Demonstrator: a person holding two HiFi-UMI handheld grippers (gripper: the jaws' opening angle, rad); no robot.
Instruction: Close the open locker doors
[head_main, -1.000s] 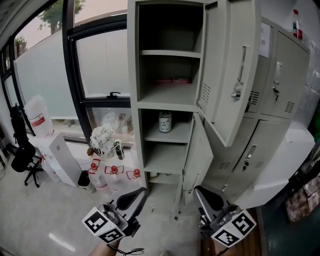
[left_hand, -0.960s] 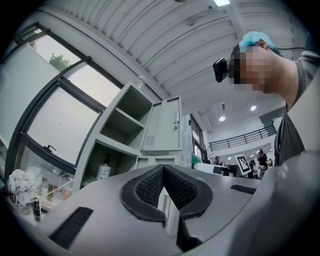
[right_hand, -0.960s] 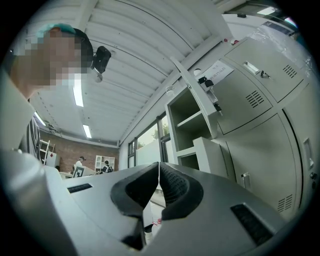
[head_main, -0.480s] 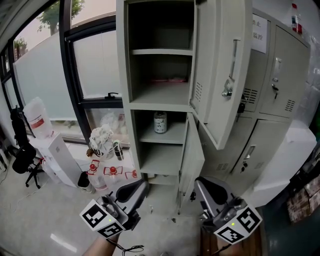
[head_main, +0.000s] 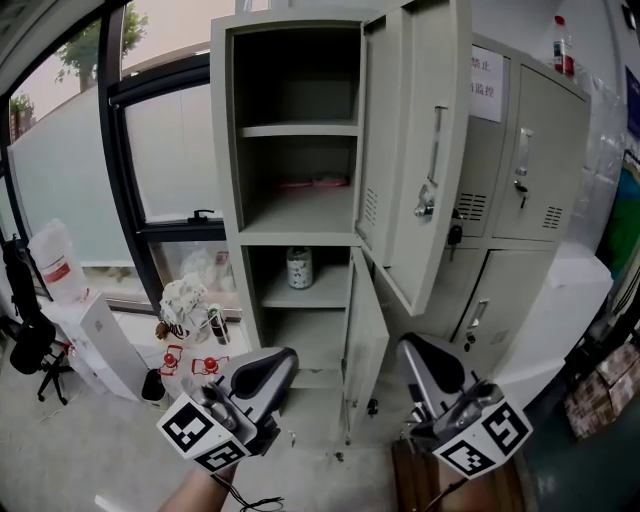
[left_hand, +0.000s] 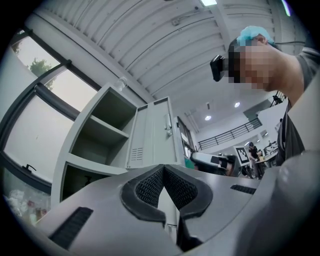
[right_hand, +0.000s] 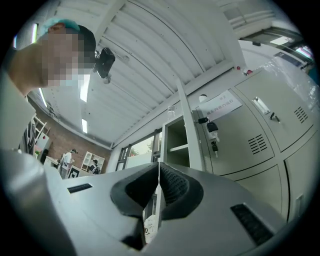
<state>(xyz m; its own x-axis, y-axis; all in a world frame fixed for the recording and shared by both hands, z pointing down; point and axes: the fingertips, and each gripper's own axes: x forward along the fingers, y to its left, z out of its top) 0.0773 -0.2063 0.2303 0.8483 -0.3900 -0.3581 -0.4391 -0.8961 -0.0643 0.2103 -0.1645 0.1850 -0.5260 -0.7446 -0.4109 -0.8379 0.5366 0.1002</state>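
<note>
A grey locker column (head_main: 235, 200) stands open ahead. Its upper door (head_main: 415, 150) swings out toward me, handle and lock facing right. The lower door (head_main: 365, 340) also hangs open, edge-on. Low in the head view, my left gripper (head_main: 272, 362) is shut and empty, below and left of the lower door. My right gripper (head_main: 420, 352) is shut and empty too, just right of that door. The left gripper view shows its pads (left_hand: 150, 186) pressed together under the open upper door (left_hand: 150, 140). The right gripper view shows its shut pads (right_hand: 172, 186) and closed lockers (right_hand: 250, 135).
A jar (head_main: 299, 268) sits on the lower shelf and something pink (head_main: 310, 183) on the upper one. Closed lockers (head_main: 530, 170) stand to the right, a bottle (head_main: 563, 45) on top. Red-capped bottles (head_main: 190, 362), a white box (head_main: 95, 340) and a black chair (head_main: 30, 345) crowd the floor at left.
The lockers have slid left in the head view and stand more upright. Both grippers sit slightly higher and stay shut. Both doors remain open.
</note>
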